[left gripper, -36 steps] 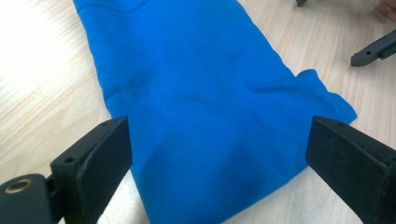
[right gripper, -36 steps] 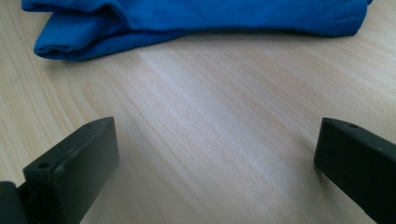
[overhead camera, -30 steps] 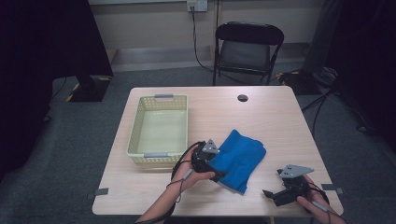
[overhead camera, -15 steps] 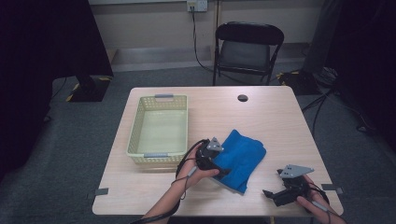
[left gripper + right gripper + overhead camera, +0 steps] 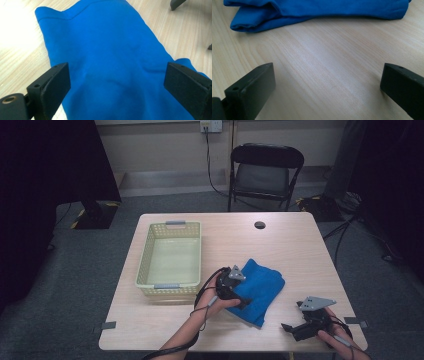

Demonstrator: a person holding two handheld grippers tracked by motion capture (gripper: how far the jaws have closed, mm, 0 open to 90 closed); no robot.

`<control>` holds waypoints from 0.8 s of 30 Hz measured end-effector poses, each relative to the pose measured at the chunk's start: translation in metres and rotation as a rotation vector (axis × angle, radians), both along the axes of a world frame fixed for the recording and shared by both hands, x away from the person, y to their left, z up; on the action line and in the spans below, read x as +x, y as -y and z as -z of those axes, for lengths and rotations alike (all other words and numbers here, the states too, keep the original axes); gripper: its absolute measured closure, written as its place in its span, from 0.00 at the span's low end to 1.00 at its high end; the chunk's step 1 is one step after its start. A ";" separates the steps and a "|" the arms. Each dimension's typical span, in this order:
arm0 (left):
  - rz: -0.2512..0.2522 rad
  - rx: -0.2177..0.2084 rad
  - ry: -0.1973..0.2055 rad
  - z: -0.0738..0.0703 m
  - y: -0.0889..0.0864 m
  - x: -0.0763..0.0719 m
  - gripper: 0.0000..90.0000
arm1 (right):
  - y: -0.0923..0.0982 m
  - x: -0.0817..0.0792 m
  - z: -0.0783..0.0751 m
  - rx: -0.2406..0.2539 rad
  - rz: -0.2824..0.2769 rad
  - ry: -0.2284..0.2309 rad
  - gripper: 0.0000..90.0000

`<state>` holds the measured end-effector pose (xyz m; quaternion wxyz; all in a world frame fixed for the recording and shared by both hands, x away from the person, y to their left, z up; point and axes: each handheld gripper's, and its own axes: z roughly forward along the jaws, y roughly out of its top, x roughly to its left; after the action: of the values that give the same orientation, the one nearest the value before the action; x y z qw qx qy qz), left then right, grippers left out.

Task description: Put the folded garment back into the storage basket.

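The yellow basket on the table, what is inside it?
The yellow basket looks empty in the high view: only its pale bottom shows. The near wall covers a narrow strip of the bottom, so that strip cannot be checked.

1. The high view is evenly lit over the table (image 5: pixel 300 250); the room's left and right sides sink into near-black.
2. The left gripper view has blown-out glare on the wood at upper left; the blue cloth (image 5: pixel 112 62) is saturated and soft.
3. The right gripper view is bright and diffuse; a soft shadow lies under the cloth's edge; the near jaws are slightly blurred.
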<state>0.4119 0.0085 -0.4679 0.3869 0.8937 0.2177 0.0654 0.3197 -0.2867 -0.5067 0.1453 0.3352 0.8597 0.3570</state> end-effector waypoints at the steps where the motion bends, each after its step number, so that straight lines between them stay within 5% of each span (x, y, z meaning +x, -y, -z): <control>1: 0.000 -0.001 0.001 0.000 0.001 0.001 0.07 | 0.000 0.000 0.000 0.000 0.000 0.000 0.00; 24: -0.013 0.057 0.000 0.020 0.022 0.018 0.15 | 0.000 0.000 0.000 0.000 0.000 0.000 0.00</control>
<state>0.4299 -0.0137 -0.4882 0.3611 0.9028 0.2214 0.0739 0.3197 -0.2867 -0.5067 0.1454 0.3351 0.8597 0.3570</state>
